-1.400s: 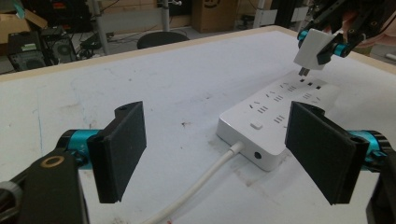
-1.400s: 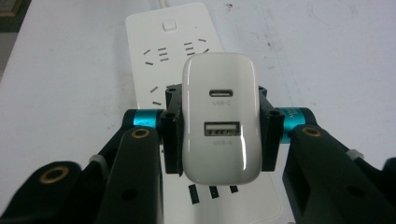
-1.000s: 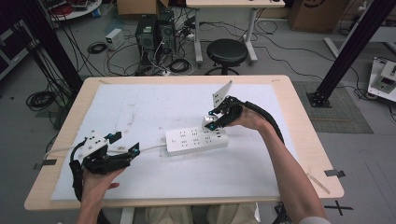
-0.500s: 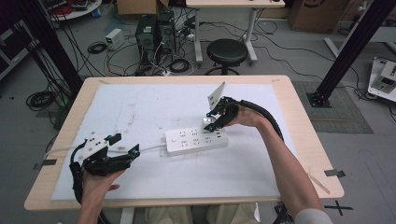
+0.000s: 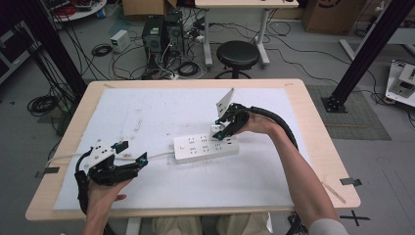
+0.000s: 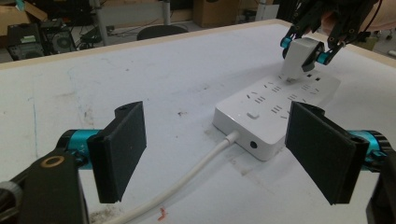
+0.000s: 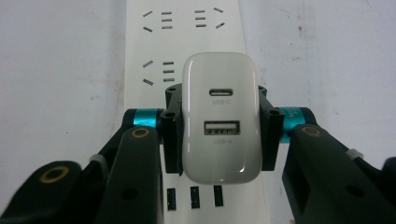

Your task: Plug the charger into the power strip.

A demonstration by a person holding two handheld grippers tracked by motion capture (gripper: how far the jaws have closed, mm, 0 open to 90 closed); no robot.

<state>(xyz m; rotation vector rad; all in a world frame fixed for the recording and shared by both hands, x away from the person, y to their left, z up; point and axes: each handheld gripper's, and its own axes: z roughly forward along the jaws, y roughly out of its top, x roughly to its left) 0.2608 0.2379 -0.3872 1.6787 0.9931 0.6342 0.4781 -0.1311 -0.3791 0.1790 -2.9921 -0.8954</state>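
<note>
A white power strip (image 5: 205, 146) lies mid-table on the white mat, its cable (image 5: 156, 155) running left. My right gripper (image 5: 221, 130) is shut on a white USB charger (image 7: 219, 119), squeezed between both pads, with its USB-C and USB-A ports facing the camera. The charger (image 6: 298, 59) stands upright over the strip's right end (image 6: 299, 88), at its sockets; whether its prongs are in I cannot tell. My left gripper (image 5: 131, 152) rests open at the front left of the mat, its wide-apart pads (image 6: 119, 147) pointing at the strip's cable end (image 6: 247, 142) with nothing between them.
The white mat (image 5: 161, 112) covers most of the wooden table (image 5: 323, 147). Beyond the far edge stand a black stool (image 5: 237, 54), computer towers (image 5: 161, 32) and loose floor cables. A black frame post (image 5: 372, 49) rises at the right.
My right gripper with the charger has dropped slightly toward the strip's right end. The left gripper has stayed in place.
</note>
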